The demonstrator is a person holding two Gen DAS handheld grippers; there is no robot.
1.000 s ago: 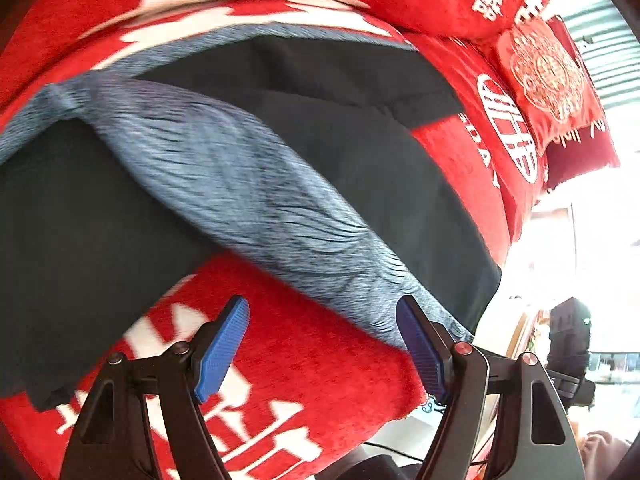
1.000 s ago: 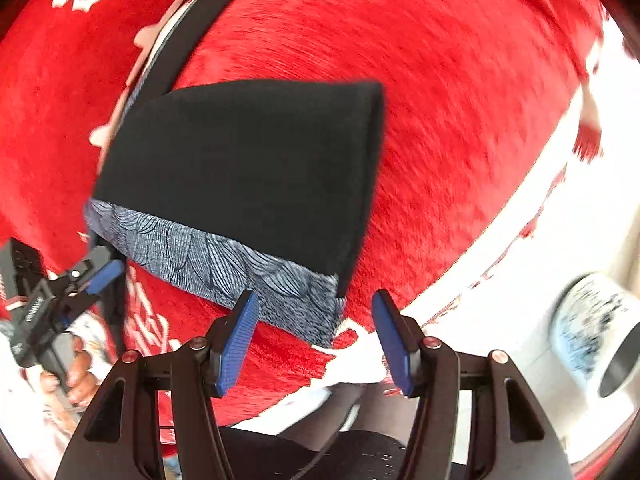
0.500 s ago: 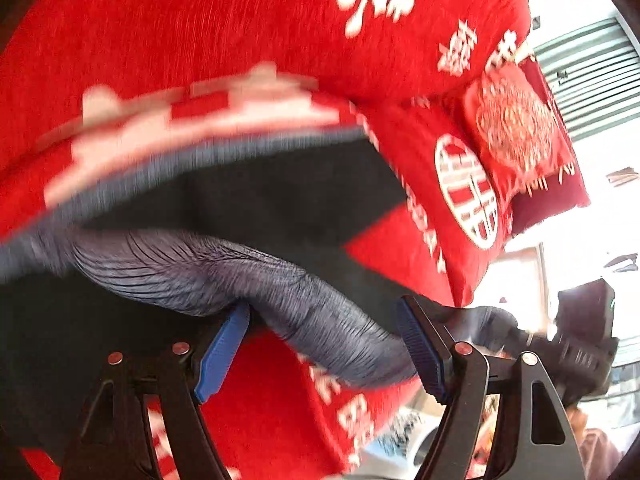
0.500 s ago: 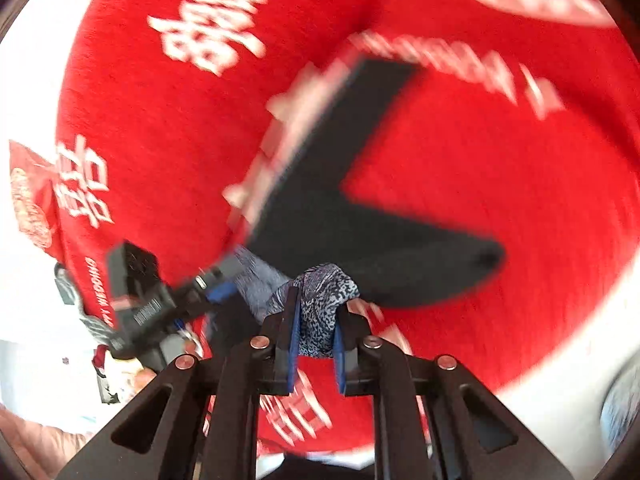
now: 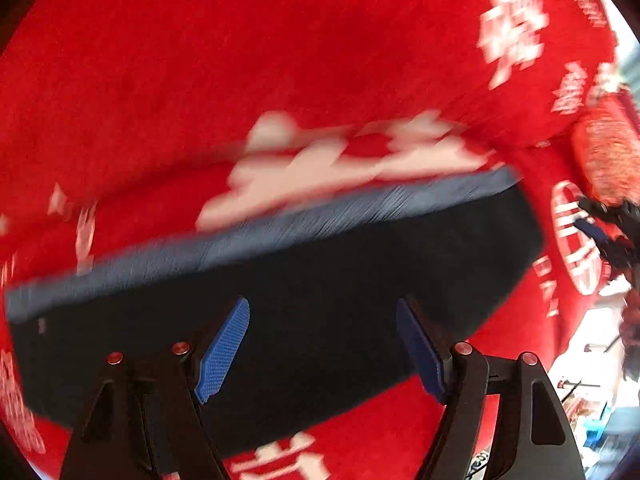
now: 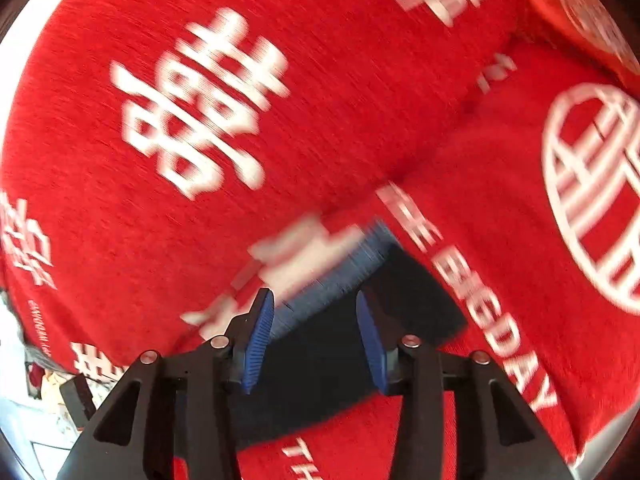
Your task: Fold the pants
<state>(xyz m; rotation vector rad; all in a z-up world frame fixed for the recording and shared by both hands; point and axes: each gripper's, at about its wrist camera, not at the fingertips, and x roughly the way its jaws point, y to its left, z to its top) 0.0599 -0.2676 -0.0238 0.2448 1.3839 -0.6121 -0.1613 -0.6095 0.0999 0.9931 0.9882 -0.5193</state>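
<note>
One pair of pants (image 5: 320, 320) lies flat on one red blanket (image 5: 240, 60) printed with white characters; the pants are black with a single grey-blue patterned band (image 5: 280, 228) along their far edge, and they stretch as a long strip from the lower left up toward the right in the left wrist view. Two grippers are in play. The left gripper (image 5: 322, 348) hovers over the middle of the black cloth with its jaws wide apart, its two blue pads (image 5: 222, 354) empty and nothing between them; whether the tips touch the fabric cannot be told. At the far right edge of that view the other gripper shows as a small dark shape beside one red cushion (image 5: 608, 160). In the right wrist view the right gripper (image 6: 316, 340) sits over the end of the pants (image 6: 400, 304), jaws apart though less widely, holding nothing; the band (image 6: 340, 272) runs just past its left pad (image 6: 260, 344). Both views are blurred. One large round white emblem (image 6: 592, 196) is printed on the blanket (image 6: 320, 80) at the right.
</note>
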